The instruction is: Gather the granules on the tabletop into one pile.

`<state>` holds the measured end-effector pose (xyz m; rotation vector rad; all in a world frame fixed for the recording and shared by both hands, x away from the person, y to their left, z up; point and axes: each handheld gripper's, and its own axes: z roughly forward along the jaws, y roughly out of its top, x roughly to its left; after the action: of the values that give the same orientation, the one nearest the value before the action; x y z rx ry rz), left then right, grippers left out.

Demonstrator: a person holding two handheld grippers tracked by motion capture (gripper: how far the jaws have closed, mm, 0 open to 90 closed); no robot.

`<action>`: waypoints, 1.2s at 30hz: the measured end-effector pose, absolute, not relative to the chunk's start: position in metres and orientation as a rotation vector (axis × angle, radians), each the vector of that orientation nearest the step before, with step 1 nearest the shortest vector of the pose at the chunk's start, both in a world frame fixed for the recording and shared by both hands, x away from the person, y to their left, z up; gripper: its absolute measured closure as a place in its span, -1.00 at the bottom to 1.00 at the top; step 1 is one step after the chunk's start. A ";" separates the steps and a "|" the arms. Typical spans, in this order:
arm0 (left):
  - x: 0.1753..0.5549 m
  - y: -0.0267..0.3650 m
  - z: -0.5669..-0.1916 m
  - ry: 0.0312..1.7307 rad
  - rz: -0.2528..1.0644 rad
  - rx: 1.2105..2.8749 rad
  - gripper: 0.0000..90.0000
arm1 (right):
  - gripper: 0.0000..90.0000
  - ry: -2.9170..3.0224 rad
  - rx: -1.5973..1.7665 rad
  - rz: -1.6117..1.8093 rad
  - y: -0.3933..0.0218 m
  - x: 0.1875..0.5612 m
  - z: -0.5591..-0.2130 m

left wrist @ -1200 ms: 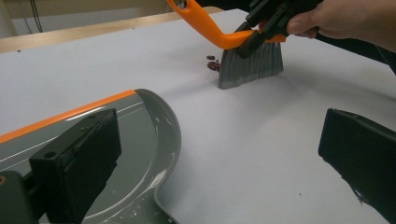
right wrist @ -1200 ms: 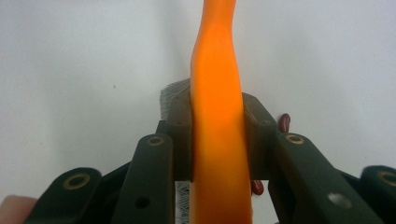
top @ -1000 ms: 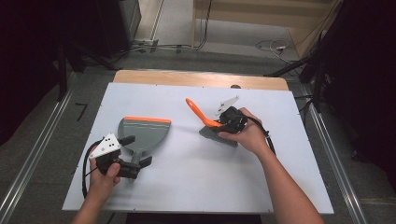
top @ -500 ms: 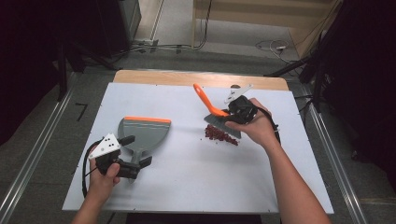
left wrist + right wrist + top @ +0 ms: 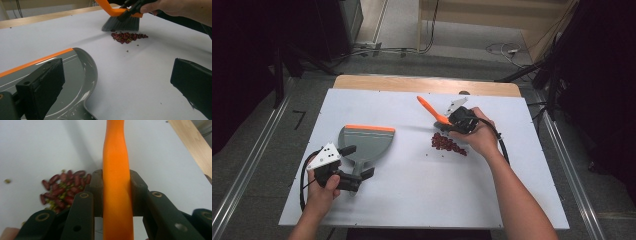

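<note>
A grey dustpan [image 5: 364,141] with an orange front lip lies on the white tabletop [image 5: 402,200] at the left. My left gripper [image 5: 358,161] stands open astride its handle; the left gripper view has the jaws [image 5: 117,85] wide apart, the pan [image 5: 75,82] low at the left. A pile of red beans [image 5: 448,144] [image 5: 128,37] [image 5: 65,188] lies right of the middle. My right gripper [image 5: 451,125] [image 5: 116,192] is shut on the orange handle of a small brush [image 5: 432,110] [image 5: 116,157]. Its grey bristles [image 5: 122,24] hang just behind the pile.
A few stray beans [image 5: 127,51] lie on the near side of the pile. A wooden strip [image 5: 412,83] runs along the table's far edge. Metal rails [image 5: 247,170] and cables [image 5: 502,49] lie on the floor around the table.
My right gripper has carried the brush back and to the right, off the beans, so the pile now shows. The left gripper and the dustpan have not moved.
</note>
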<state>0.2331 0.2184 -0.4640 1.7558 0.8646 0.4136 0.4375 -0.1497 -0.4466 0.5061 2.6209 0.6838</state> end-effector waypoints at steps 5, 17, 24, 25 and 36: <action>0.232 0.217 -0.464 0.857 0.414 1.763 -1.00 | 0.53 2.629 0.507 0.715 -0.154 0.427 -0.443; 0.232 0.215 -0.463 0.856 0.411 1.763 -1.00 | 0.53 2.287 1.134 0.599 -0.194 0.397 -0.434; 0.233 0.215 -0.463 0.855 0.412 1.763 -1.00 | 0.54 2.200 1.365 0.606 -0.180 0.394 -0.449; 0.233 0.215 -0.463 0.856 0.413 1.763 -1.00 | 0.54 2.196 1.374 0.613 -0.176 0.394 -0.450; 0.233 0.216 -0.463 0.854 0.415 1.759 -1.00 | 0.54 2.193 1.412 0.599 -0.147 0.400 -0.448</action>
<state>0.2331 0.2162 -0.4627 1.7594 0.8538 0.4154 0.4002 -0.1469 -0.4484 1.4123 2.1932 0.5995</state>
